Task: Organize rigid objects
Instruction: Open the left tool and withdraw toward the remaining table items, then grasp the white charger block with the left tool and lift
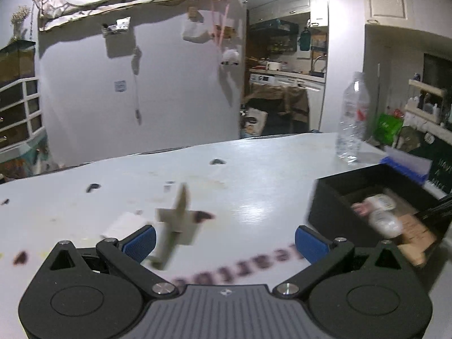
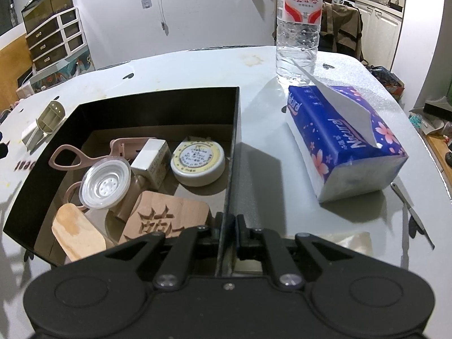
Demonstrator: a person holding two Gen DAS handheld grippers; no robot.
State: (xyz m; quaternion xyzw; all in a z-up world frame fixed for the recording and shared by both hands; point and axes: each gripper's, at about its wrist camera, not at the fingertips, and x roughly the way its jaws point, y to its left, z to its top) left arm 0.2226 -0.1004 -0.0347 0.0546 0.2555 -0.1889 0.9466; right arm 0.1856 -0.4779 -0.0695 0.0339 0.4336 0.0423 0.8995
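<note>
A black box (image 2: 158, 104) sits on the white table (image 2: 183, 67). It holds pink scissors (image 2: 66, 159), a small white carton (image 2: 151, 158), a round tin (image 2: 197, 161), a clear lid (image 2: 106, 183) and a carved wooden block (image 2: 163, 220). My right gripper (image 2: 227, 226) is shut on the box's right wall. A beige plastic holder (image 2: 50, 118) lies outside the box to its left, with a white block (image 2: 31, 134) beside it. In the blurred left wrist view my left gripper (image 1: 226, 244) stands open just short of that holder (image 1: 178, 220), which lies ahead of the left pad (image 1: 139, 243). The box (image 1: 333, 197) is to its right.
A blue tissue pack (image 2: 347, 141) and a water bottle (image 2: 299, 28) stand right of the box. A thin metal tool (image 2: 412, 214) lies near the table's right edge. Beyond the table are a white wall, a drawer unit (image 2: 53, 39) and a kitchen area.
</note>
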